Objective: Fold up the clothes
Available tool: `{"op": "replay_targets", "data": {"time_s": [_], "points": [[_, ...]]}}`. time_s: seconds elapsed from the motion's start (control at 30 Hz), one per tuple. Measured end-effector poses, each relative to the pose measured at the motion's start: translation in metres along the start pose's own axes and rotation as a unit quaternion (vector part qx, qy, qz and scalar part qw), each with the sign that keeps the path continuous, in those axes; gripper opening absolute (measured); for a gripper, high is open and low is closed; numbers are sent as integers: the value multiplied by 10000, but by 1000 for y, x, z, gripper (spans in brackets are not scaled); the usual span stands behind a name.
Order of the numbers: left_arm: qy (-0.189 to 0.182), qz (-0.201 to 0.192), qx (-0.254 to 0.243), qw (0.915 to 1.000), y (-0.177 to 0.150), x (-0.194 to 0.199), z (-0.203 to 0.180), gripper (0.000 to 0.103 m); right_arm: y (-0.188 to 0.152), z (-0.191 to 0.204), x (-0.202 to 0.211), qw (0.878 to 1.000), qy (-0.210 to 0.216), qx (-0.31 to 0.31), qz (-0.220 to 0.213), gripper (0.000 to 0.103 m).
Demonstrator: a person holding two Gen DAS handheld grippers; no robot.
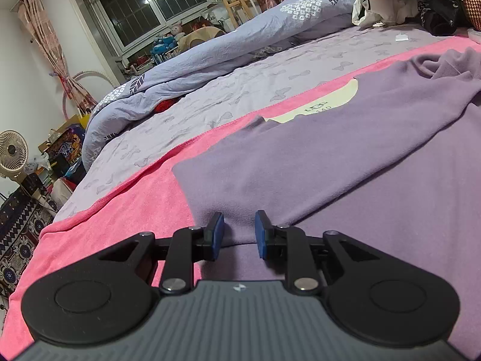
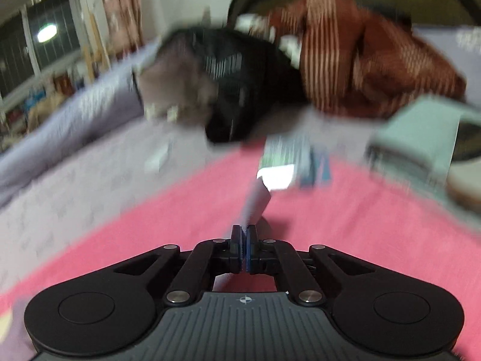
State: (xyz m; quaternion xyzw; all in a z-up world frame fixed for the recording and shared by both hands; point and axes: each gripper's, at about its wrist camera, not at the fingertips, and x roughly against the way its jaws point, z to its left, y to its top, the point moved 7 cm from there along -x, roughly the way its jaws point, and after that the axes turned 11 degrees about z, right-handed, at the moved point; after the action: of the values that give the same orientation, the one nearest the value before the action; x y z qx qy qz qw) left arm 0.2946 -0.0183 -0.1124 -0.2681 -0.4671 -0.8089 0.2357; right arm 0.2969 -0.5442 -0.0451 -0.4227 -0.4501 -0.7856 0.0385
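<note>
Folding step in hand: purple garment (image 1: 345, 162) lies spread on pink towel (image 1: 144, 198) across the near bed, collar toward the far side. Left gripper (image 1: 239, 234) sits low over its near-left edge, jaws apart, fabric between but not pinched; best lowered further before closing. Right gripper (image 2: 244, 242), pitched down over bare towel, jaws together on a thin pale strip (image 2: 255, 201); identity unclear in blur.

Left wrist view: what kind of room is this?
Most likely a home bedroom. A rumpled lavender quilt with leaf print lies on a bed covered by a pale purple butterfly-print sheet, a purple fleece garment is spread on a pink towel, and a barred window has pink curtains.
</note>
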Motion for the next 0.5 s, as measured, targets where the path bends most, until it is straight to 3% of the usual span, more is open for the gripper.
{"op": "replay_targets", "data": {"time_s": [0.1,0.23,0.33,0.43,0.5], "points": [[-50,0,53,10000,0,0,2,27,40,-20,25,9982,-98,-227,-553,4],[-63,0,72,10000,-1,0,2,27,74,-41,35,9952,-426,-198,-855,3],[-36,0,52,10000,-1,0,2,27,76,-49,32,9963,-394,-300,-703,3],[-42,-1,57,10000,-1,0,2,27,50,-24,27,9992,122,228,-315,6],[-45,-4,58,10000,-2,1,3,27,14,4,33,9956,736,558,151,11]]}}
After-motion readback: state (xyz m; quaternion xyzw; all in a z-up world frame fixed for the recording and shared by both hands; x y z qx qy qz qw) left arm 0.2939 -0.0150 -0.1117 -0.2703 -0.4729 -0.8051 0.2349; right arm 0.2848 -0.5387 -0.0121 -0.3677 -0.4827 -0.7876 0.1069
